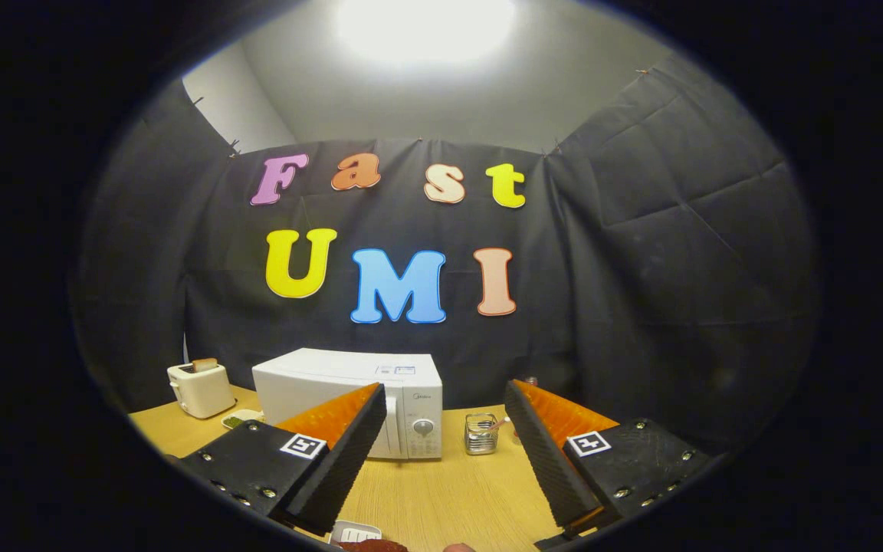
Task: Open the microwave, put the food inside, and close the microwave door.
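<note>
On the wooden desk (pixel 441 491), beyond the fingers, a white microwave (pixel 349 399) stands at about 11 o'clock from the tool (pixel 445 410), its door shut and its dial panel showing between the fingertips. The tool is spread wide with nothing between its fingers. A small glass jar (pixel 481 434) sits just beside the microwave at its 3 o'clock. A white toaster (pixel 201 389) stands well apart at the microwave's 9 o'clock, with a small dish (pixel 241 418) near it. Something reddish-brown (pixel 372 546), perhaps the food, lies low between the fingers.
</note>
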Action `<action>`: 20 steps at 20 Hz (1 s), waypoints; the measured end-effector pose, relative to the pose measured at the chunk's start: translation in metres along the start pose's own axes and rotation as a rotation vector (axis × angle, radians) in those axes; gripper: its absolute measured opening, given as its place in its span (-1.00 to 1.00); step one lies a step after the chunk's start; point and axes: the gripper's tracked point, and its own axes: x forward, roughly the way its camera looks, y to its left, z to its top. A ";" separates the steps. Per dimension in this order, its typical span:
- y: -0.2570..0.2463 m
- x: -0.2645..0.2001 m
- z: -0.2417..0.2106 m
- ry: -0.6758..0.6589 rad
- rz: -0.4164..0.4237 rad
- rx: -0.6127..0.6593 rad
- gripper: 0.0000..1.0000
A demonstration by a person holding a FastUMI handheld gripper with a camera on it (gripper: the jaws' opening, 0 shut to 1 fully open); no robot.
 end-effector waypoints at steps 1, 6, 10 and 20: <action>0.002 0.010 -0.001 0.001 0.009 -0.003 0.97; 0.020 0.058 -0.007 -0.001 0.074 0.000 0.97; 0.034 0.096 -0.017 0.009 0.113 0.013 0.97; 0.056 0.173 -0.067 0.093 0.171 0.042 0.97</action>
